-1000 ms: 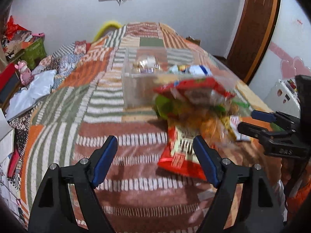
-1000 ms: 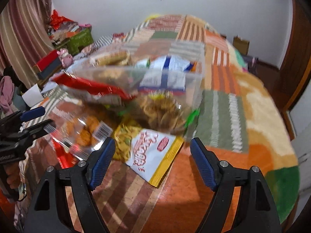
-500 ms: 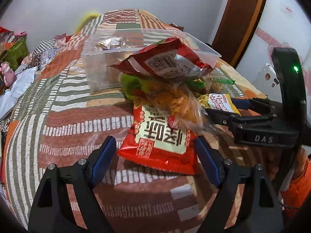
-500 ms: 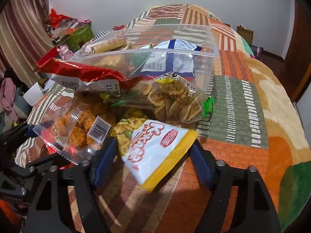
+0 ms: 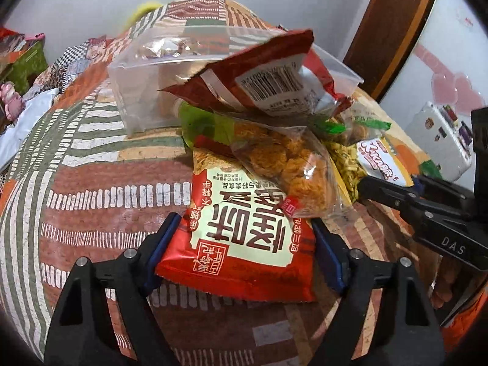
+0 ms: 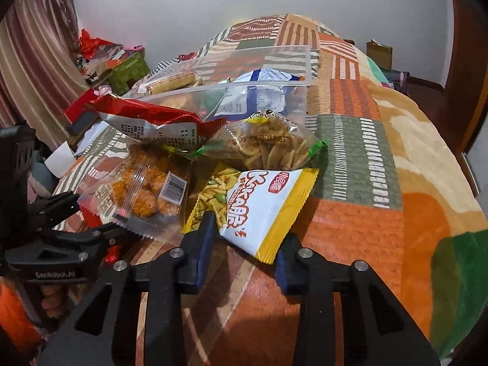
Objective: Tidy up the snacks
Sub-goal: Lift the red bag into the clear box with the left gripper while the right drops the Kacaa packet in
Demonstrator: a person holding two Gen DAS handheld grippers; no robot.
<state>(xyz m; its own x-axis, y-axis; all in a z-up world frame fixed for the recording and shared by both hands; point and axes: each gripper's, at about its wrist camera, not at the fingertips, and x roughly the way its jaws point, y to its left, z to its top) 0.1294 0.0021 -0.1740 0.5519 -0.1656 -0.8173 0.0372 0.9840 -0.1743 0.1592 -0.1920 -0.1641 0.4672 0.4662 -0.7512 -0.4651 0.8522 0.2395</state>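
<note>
A pile of snack packets [image 6: 189, 158] is heaped on a patchwork blanket [image 6: 360, 158] against a clear plastic box [image 6: 274, 70]. The white-and-yellow packet [image 6: 262, 213] is being closed on by the right gripper [image 6: 244, 259], pads apparently touching. The red packet [image 5: 244, 244] lies between the closing left gripper [image 5: 241, 253] pads, unpinched. A grey wall [image 6: 305, 0] stands behind.

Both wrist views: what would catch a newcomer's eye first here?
A heap of snack packets spills in front of a clear plastic box on the patchwork blanket. The left claw straddles a red packet, its jaws closing; the right claw closes around the corner of a white-and-yellow packet.
</note>
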